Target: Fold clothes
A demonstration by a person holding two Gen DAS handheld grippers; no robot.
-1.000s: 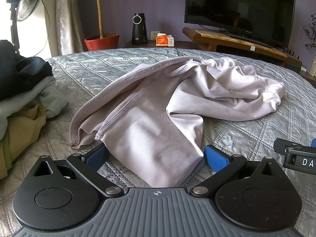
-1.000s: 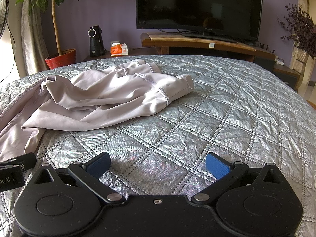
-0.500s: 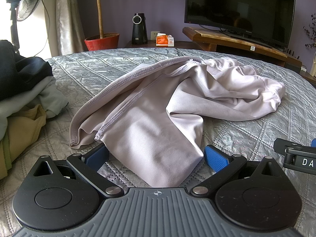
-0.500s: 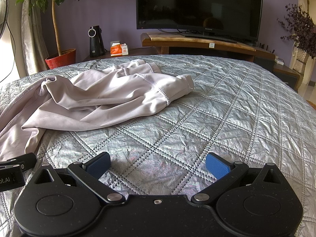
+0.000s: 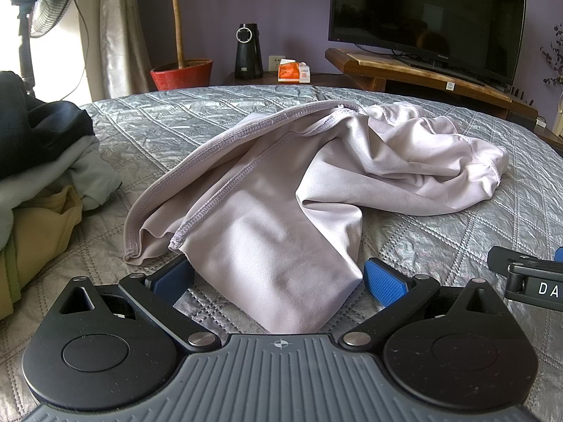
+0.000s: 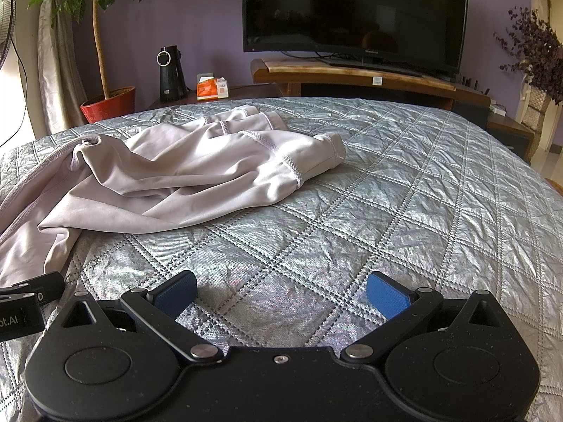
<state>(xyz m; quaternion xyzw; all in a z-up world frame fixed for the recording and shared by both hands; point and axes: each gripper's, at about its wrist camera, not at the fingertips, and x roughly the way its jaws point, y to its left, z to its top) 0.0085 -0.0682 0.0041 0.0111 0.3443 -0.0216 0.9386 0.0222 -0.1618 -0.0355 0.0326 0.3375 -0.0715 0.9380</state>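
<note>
Lilac garment [image 5: 281, 211] unmoved on quilt [image 6: 387, 211] — left gripper [image 5: 278, 277] and right gripper [image 6: 281, 292] unshifted, jaws spread wide, empty

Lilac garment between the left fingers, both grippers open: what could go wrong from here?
1. The lilac garment lies bunched in layers, so the left gripper closing may pinch several layers instead of one edge.
2. The right gripper sits over bare quilt; closing there may catch the bedcover.
3. The clothes pile lies close; dragging could disturb it.
</note>
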